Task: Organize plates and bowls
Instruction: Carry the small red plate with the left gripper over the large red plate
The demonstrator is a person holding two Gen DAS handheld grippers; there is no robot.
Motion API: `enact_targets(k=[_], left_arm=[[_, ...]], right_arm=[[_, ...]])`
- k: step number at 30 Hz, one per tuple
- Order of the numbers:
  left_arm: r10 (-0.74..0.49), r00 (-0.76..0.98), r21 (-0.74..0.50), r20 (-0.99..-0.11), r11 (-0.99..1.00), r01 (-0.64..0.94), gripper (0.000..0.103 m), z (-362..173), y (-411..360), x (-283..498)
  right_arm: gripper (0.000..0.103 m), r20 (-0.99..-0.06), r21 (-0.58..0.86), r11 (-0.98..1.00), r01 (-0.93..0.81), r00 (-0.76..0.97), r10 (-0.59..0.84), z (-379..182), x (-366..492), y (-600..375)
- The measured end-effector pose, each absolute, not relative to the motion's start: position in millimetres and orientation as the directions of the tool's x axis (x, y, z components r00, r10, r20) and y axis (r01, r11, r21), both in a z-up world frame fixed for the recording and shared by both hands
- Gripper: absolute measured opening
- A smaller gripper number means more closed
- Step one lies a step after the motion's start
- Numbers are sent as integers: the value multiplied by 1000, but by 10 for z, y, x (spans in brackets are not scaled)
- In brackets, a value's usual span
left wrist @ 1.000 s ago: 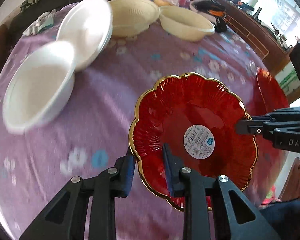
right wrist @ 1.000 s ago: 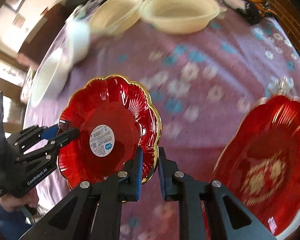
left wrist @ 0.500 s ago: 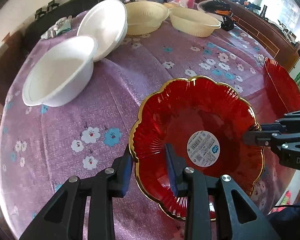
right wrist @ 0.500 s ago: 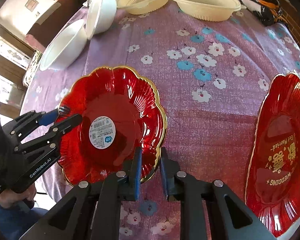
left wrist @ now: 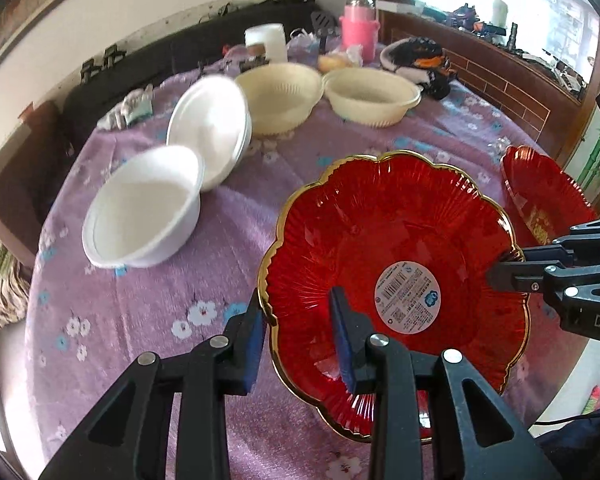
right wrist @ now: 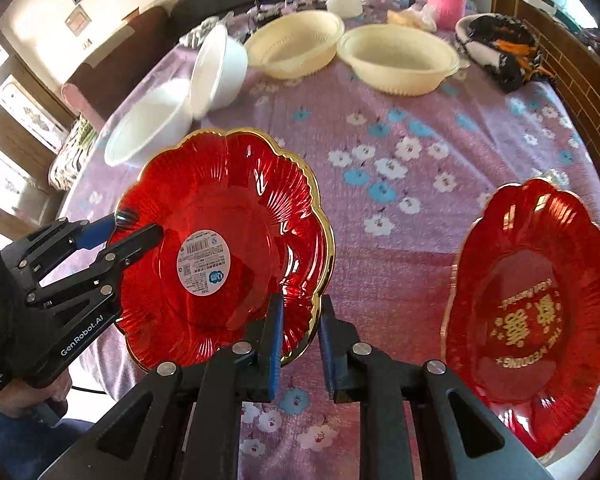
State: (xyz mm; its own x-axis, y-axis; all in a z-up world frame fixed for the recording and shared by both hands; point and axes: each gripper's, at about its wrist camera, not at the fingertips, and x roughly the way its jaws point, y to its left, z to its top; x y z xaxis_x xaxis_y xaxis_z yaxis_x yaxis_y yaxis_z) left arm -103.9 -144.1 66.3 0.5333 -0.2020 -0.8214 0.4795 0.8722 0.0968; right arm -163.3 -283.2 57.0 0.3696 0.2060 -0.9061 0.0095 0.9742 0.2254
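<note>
A red scalloped plate with a gold rim and a round white sticker [left wrist: 392,264] [right wrist: 220,240] is held above the purple flowered tablecloth. My left gripper [left wrist: 298,332] [right wrist: 136,226] is shut on its near-left rim. My right gripper [right wrist: 298,336] [left wrist: 500,264] is shut on the opposite rim. A second red plate with gold lettering [right wrist: 532,312] [left wrist: 544,196] lies on the table to the right. Two white bowls [left wrist: 144,208] [left wrist: 212,128] and two cream bowls [left wrist: 280,96] [left wrist: 372,96] sit farther back.
A pink bottle [left wrist: 360,28], a white tub [left wrist: 266,42] and a black-and-orange bundle [left wrist: 420,56] stand at the table's far edge. A wooden cabinet [left wrist: 500,72] runs along the right. The table's edge [right wrist: 80,216] drops off near the person's hand.
Both grippers have lifted the sticker plate and tilted upward, so more of the far table and wall shows. The grips on the rim are unchanged.
</note>
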Motion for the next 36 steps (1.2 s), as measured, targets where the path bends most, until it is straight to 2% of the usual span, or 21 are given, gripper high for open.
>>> enact_targets(k=[20,36], left_arm=[[-295,552,150,-780,768,623,31,996,-2421,-1188],[-366,456,129,-812,649,750,31,826,-3408,-1363]], right_arm=[[18,-874,219,962,166,472,118,985,-2149,-3592],[18,-890,216,911,351,454,36,932,-2613,-4462]])
